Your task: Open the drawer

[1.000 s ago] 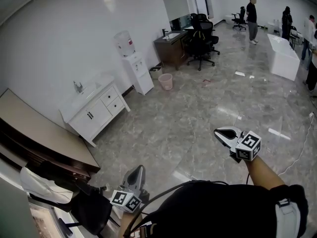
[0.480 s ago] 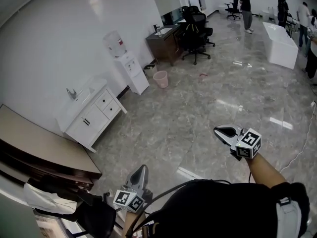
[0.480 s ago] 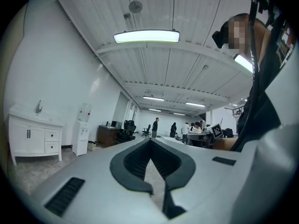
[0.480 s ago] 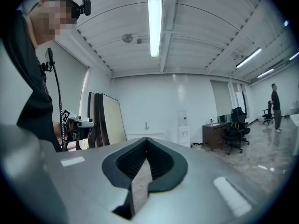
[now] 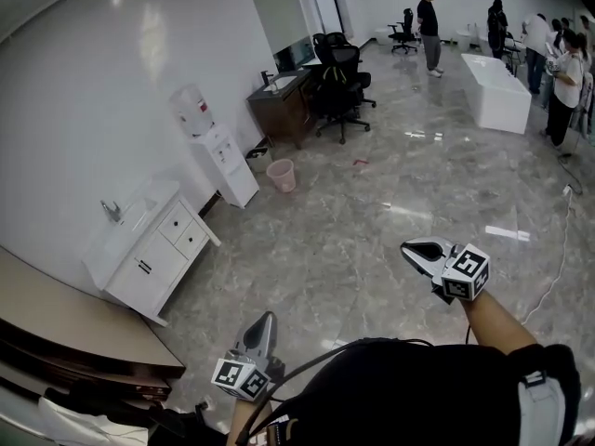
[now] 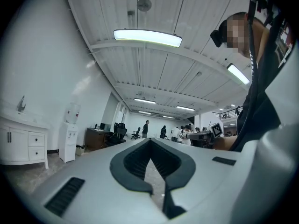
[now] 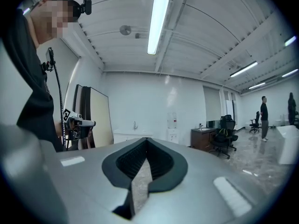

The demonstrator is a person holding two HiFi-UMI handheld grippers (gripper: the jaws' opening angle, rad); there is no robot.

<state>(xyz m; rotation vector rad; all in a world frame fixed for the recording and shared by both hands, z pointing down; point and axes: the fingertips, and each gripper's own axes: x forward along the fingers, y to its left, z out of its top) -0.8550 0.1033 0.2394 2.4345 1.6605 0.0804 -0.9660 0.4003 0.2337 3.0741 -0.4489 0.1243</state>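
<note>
A white vanity cabinet (image 5: 139, 254) with a tap and two small shut drawers (image 5: 182, 232) stands against the left wall, a few steps ahead of me. It shows at the left edge of the left gripper view (image 6: 21, 143) and far off in the right gripper view (image 7: 133, 135). My left gripper (image 5: 263, 321) is held low at the front, shut and empty, and points level (image 6: 149, 141). The right gripper (image 5: 420, 249) hovers over the marble floor, also shut with nothing in it (image 7: 146, 141). Both are well short of the cabinet.
A water dispenser (image 5: 214, 151), a pink bin (image 5: 280, 175), a dark desk (image 5: 279, 105) and office chairs (image 5: 337, 86) follow along the left wall. A dark wooden unit (image 5: 84, 337) lies at the lower left. A white tub (image 5: 497, 91) and several people (image 5: 429, 26) are at the back.
The view has travelled across the room: the white cabinet, dispenser and desk have slid leftwards and down in the head view. Both grippers stay shut and keep their places in the picture.
</note>
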